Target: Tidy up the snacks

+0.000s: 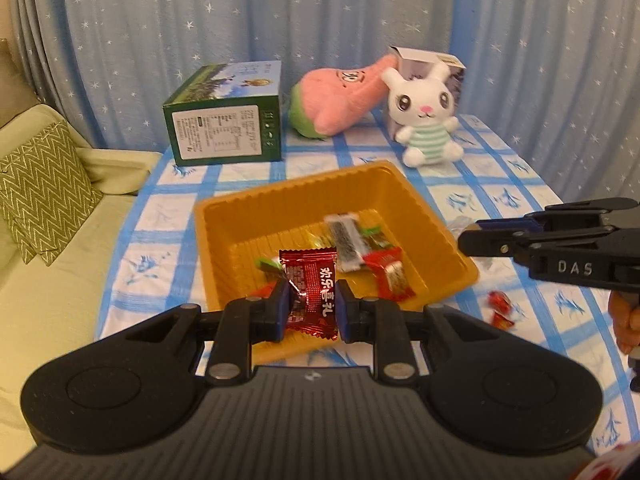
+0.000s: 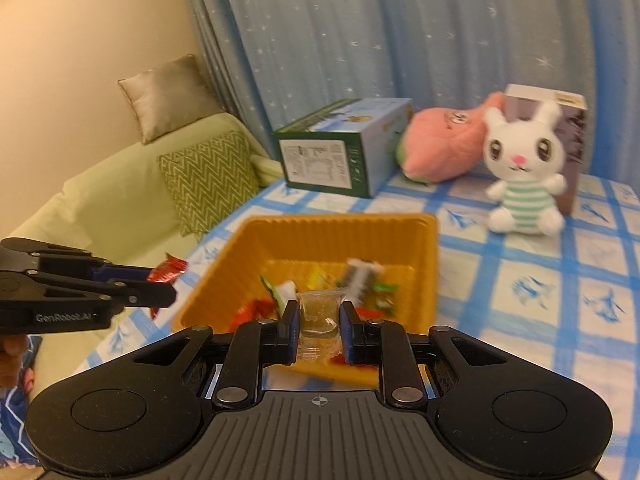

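While both grippers hang over the checked tabletop [image 1: 500, 184], each pinches one snack. The left gripper [image 1: 311, 308] clamps its blue pads on a glossy dark-red foil packet [image 1: 312, 292] with crimped edges and white characters, at 6 o'clock of the tray. The right gripper [image 2: 319, 326] presses its pads on a small clear plastic pouch [image 2: 319, 312], crinkled and see-through, with something pale inside; it too hangs at the tray's 6 o'clock edge in its own view.

One orange tray [image 1: 224, 216], thin moulded plastic, squarish with sloping ribbed walls and a rolled rim, sits mid-tabletop. Inside lie several wrapped sweets [image 1: 360, 248], shiny foil in red, green and yellow, plus one long white-and-black wrapper; the blur keeps me from an exact count. Two more red-wrapped candies [image 1: 499, 307] lie on the cloth at 4 o'clock of the tray, just beside it.

At 12 o'clock of the tray stand three larger things: one green-and-blue cardboard box [image 1: 226, 128], matt, rectangular, with a white printed label panel; one pink fuzzy plush [image 1: 344, 96] with a green end, lying on its side; one white plush rabbit [image 1: 428, 120] in a mint-striped shirt, seated upright against a second, grey-printed carton [image 1: 454, 70].

The cloth is smooth, white with blue grid lines. A star-dotted blue curtain [image 1: 320, 12] hangs in folds behind; two cushions [image 2: 208, 176] rest on the pale green sofa [image 2: 112, 200], one zigzag-woven, one plain satin.
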